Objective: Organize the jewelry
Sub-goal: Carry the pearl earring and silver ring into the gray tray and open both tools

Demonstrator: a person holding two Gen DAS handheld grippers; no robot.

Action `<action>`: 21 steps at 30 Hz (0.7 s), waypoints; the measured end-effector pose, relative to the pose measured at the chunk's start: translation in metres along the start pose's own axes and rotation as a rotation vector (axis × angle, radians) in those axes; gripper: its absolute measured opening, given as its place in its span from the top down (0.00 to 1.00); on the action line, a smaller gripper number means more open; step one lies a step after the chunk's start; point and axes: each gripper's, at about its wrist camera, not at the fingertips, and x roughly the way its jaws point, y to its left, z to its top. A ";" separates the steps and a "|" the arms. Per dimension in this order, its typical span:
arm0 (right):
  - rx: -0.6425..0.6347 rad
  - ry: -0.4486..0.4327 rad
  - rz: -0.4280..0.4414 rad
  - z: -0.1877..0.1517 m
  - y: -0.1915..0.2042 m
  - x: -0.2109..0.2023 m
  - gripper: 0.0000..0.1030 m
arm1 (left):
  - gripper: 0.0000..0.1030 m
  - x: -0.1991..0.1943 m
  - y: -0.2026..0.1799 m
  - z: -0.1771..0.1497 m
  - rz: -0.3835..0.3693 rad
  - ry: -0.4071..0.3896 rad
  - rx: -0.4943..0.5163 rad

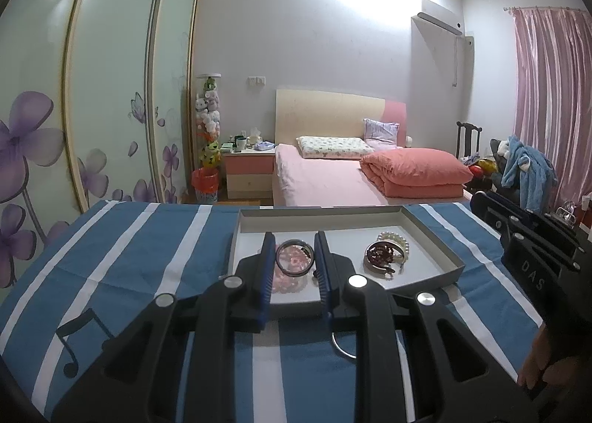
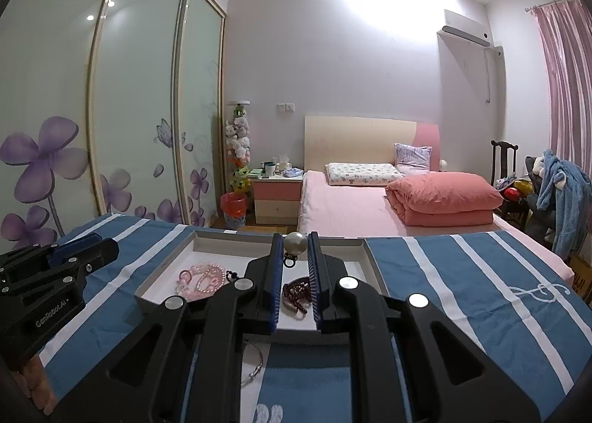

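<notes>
My right hand-held gripper pinches round pearl pendant with dark metal clasp, centre frame, over shallow grey cardboard tray. I lower it onto bare tray floor, clear of maroon bead bracelet, before releasing. Left hand-held gripper open, empty, over dark ring bangle.

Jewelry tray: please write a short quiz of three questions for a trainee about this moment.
1. True or false: the pearl lies on the floor of the tray.
2. Where is the silver hoop? A: in the tray. B: on the striped cloth in front of the tray. C: on the bed.
3. Fill in: the beads at the tray's left end are ___.

Key
1. False: it sits between the fingers of the right gripper, above the tray.
2. B.
3. Pink.
</notes>
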 end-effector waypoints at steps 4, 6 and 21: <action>0.013 0.022 -0.001 0.003 -0.005 0.019 0.86 | 0.79 0.018 0.002 0.005 0.000 0.008 -0.004; 0.025 0.042 0.000 0.004 -0.009 0.032 0.86 | 0.79 0.031 0.003 0.008 -0.002 0.017 -0.013; 0.107 0.247 0.017 -0.013 -0.022 0.116 0.86 | 0.79 0.114 0.011 0.009 -0.029 0.135 -0.059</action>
